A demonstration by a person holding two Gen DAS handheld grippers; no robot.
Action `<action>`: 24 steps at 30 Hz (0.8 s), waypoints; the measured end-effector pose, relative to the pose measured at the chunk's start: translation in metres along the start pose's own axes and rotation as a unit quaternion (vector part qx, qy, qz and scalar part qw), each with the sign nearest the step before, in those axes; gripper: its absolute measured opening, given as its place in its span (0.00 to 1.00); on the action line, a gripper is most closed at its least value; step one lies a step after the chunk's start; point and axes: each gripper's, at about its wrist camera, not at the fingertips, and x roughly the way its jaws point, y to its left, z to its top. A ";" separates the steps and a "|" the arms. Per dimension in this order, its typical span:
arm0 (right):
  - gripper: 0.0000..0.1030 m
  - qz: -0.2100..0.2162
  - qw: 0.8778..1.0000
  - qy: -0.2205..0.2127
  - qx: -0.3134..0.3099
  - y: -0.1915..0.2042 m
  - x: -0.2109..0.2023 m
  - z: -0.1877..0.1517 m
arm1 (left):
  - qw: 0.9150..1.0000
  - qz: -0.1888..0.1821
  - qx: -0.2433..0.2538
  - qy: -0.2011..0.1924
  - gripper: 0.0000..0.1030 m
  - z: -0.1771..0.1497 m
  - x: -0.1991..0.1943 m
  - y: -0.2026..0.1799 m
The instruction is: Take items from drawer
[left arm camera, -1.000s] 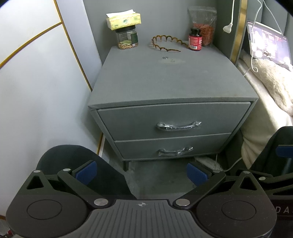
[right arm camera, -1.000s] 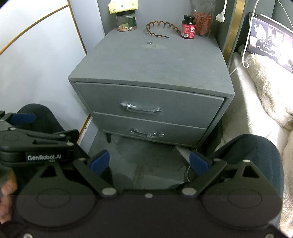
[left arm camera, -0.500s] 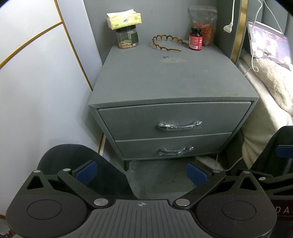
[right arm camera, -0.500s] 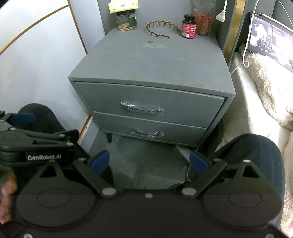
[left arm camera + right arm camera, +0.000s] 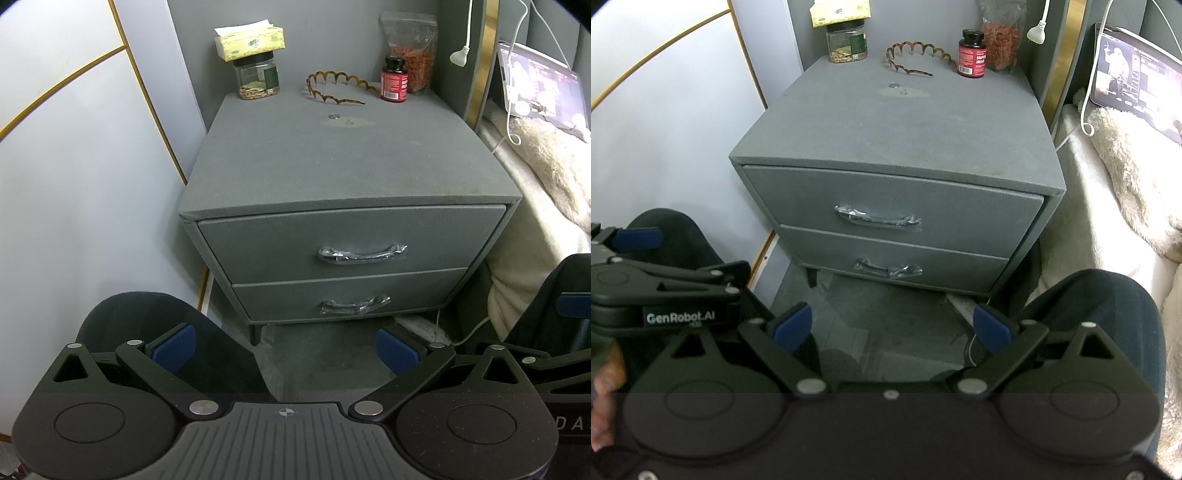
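Observation:
A grey nightstand stands ahead with two closed drawers. The top drawer and the bottom drawer each carry a handle wrapped in clear plastic, top handle, bottom handle. My left gripper is open and empty, low above the floor in front of the bottom drawer. My right gripper is likewise open and empty, well short of the drawers. What lies inside the drawers is hidden.
On the nightstand's back edge stand a jar with a tissue pack on it, a brown hairband, a red bottle and a bag of red bits. A bed with a fluffy blanket lies right; a white wall left. Knees flank both grippers.
Both views have shifted very slightly relative to the nightstand; the grippers stay open and the drawers stay closed.

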 end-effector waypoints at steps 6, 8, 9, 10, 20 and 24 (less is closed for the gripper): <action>0.92 0.000 1.000 0.001 0.000 0.001 0.000 0.000 | 1.000 0.000 0.000 0.000 1.00 0.000 0.000 -0.001; 0.92 0.000 1.000 0.001 0.001 0.001 -0.001 0.000 | 1.000 0.000 -0.001 0.000 1.00 0.000 0.000 -0.001; 0.92 0.001 1.000 0.001 0.001 0.001 -0.001 0.000 | 1.000 0.000 -0.001 0.000 1.00 0.000 0.000 -0.001; 0.92 0.001 1.000 0.000 0.001 0.001 -0.001 0.000 | 1.000 0.000 -0.001 0.000 1.00 0.000 0.000 -0.001; 0.92 0.000 1.000 0.001 0.000 0.001 0.000 -0.001 | 1.000 0.000 -0.001 0.000 1.00 0.000 0.000 0.000; 0.92 0.000 1.000 0.001 0.001 0.001 0.000 -0.001 | 1.000 0.001 -0.001 -0.001 1.00 0.000 -0.002 0.000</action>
